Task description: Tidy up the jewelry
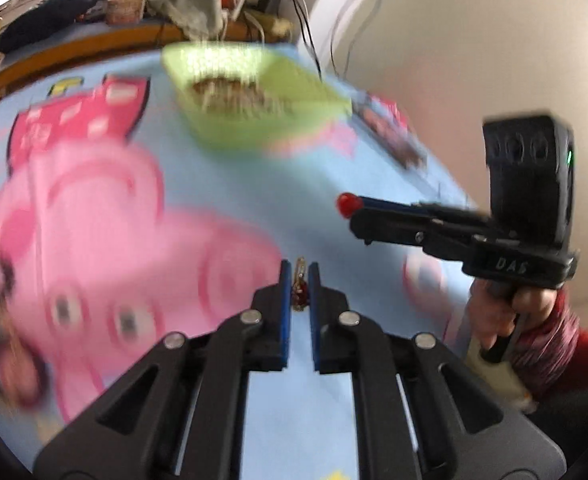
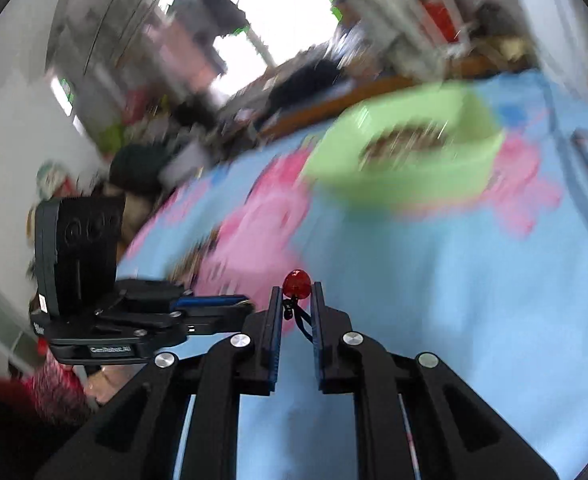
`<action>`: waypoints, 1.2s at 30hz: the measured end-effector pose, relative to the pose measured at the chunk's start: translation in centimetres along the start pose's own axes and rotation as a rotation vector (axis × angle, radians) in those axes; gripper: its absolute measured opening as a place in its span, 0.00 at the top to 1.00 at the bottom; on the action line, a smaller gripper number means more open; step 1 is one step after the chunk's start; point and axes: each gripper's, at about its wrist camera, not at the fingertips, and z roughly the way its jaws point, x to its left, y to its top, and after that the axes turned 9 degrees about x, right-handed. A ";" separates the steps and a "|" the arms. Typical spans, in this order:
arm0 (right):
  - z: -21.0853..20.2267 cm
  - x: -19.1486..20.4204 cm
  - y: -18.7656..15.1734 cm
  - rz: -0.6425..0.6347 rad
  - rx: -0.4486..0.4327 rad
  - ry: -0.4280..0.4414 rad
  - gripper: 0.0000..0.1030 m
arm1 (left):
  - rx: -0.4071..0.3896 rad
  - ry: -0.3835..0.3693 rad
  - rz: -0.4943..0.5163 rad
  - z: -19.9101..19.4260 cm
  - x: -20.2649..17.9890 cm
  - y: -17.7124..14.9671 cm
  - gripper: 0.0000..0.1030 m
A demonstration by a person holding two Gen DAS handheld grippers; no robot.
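You have both pairs of fingers pinched narrow, the left gripper [image 1: 299, 280] on a gold ring with a red stone [image 1: 300, 286] and the right gripper [image 2: 296, 292] on a red bead pendant [image 2: 296, 283], each aimed at the green basket [image 1: 250, 92] at 12 o'clock, probably for dropping in.

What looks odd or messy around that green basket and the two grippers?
Nothing looks spilled or broken. The green basket sits upright on the cartoon cloth. Each gripper pinches a red-stoned piece: left gripper, right gripper. Motion blur hides finer detail.
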 end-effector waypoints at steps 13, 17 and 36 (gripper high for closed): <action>1.3 -4.5 7.9 0.007 -0.102 -0.183 1.00 | -0.028 0.052 -0.070 2.7 2.9 12.3 0.92; 1.8 -4.8 7.9 0.018 -0.096 -0.245 0.99 | 0.021 0.105 -0.103 4.3 4.0 13.0 0.57; 8.9 5.0 5.4 -0.061 0.123 0.131 1.00 | -0.358 0.275 -0.373 -16.2 13.0 -8.6 0.57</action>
